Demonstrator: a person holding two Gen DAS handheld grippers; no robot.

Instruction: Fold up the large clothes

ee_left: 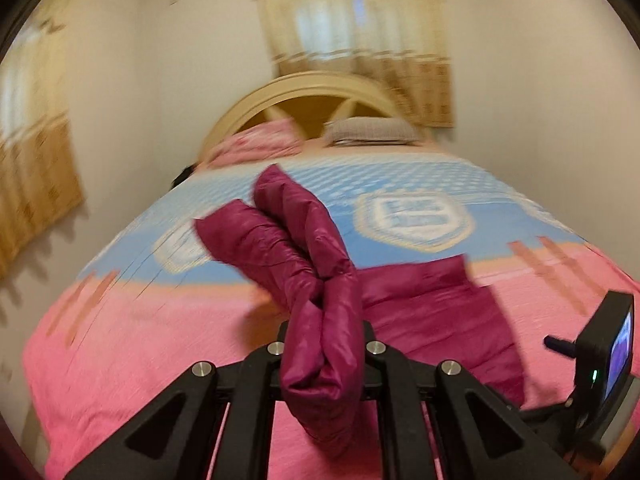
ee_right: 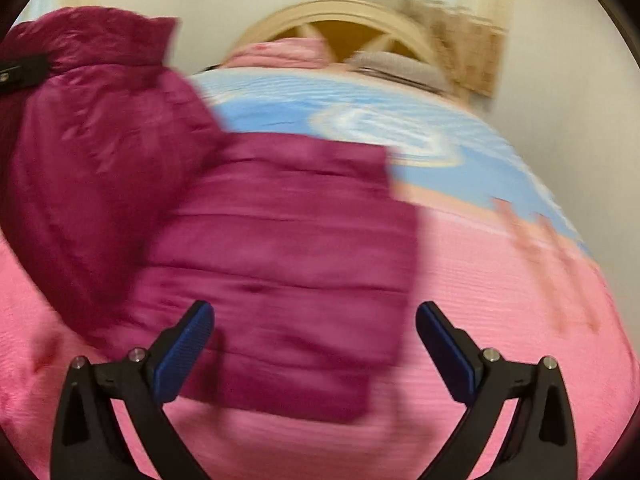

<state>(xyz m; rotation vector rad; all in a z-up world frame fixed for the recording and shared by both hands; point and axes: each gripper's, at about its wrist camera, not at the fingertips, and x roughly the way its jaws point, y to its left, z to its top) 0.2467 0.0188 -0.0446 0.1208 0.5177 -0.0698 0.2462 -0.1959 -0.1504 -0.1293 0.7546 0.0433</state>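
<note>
Magenta puffer jacket (ee_right: 280, 264) spread on the near, pink part of the bedspread (ee_right: 520, 300), one bunched fold clamped and lifted by the left gripper (ee_left: 322, 344), right gripper (ee_right: 316, 344) held wide apart above it.

The bed (ee_left: 132, 320) wears a cover that is pink at the near end and blue with pale crests toward twelve o'clock. A magenta padded jacket (ee_right: 288, 264) lies flat on the pink part, its left portion raised off the cover. At the headboard (ee_left: 304, 92) lie a pink pillow (ee_left: 256, 144) at eleven o'clock and a grey pillow (ee_left: 372, 130) at one.
</note>
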